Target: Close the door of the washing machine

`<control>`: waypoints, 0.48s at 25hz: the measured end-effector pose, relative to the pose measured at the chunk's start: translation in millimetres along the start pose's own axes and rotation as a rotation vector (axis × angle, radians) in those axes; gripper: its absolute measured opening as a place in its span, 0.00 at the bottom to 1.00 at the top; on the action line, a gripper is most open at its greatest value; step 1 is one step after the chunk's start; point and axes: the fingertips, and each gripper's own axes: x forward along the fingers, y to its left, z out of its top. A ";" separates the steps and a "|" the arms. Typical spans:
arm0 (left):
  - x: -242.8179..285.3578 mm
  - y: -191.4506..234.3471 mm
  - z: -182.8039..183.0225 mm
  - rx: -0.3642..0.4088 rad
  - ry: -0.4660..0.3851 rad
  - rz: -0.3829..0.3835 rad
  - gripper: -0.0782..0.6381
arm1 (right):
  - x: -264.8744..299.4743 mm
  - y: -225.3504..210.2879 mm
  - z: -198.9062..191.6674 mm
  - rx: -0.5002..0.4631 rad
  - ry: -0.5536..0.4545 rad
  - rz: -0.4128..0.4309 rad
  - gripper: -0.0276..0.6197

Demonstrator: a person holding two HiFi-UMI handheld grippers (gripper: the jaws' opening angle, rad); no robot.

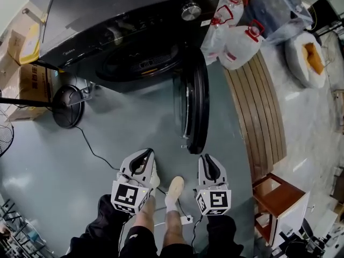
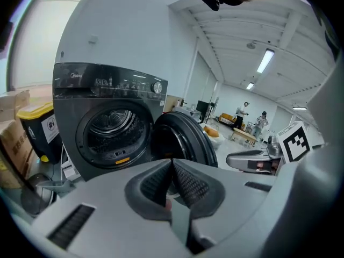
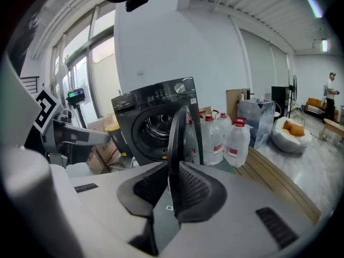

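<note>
A grey polished floor (image 1: pixel 107 128) stretches between the person's legs and the appliance, in a bright, open workshop room. The left hand-held gripper (image 1: pixel 144 156) is empty with its jaws pressed together. The right hand-held gripper (image 1: pixel 207 160) is also empty, its jaws only a sliver apart. Both are held low and well short of anything, probably because the approach has not yet begun. Directly ahead of the right one is the round, black-rimmed glass door (image 1: pixel 196 106), swung fully out and edge-on to the person, so a sideways push on its outer face looks like the natural move. Behind it is the dark grey front-loading washing machine (image 1: pixel 123 15), its drum mouth (image 1: pixel 140 63) uncovered. White plastic water jugs with red caps (image 1: pixel 239 47) are crowded beside the hinge side, so a wide swing risks hitting them.
</note>
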 end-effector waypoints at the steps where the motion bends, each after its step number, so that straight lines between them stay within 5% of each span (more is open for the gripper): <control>1: 2.8 2.8 -4.7 -0.002 0.007 0.000 0.15 | 4.9 -1.4 -6.7 0.008 0.014 0.002 0.19; 6: 7.2 14.2 -18.8 -0.030 0.031 0.002 0.15 | 25.2 -5.9 -29.4 0.010 0.077 0.008 0.34; 12: 8.2 23.0 -33.5 -0.052 0.048 0.009 0.15 | 40.4 -12.7 -41.0 -0.014 0.113 -0.020 0.31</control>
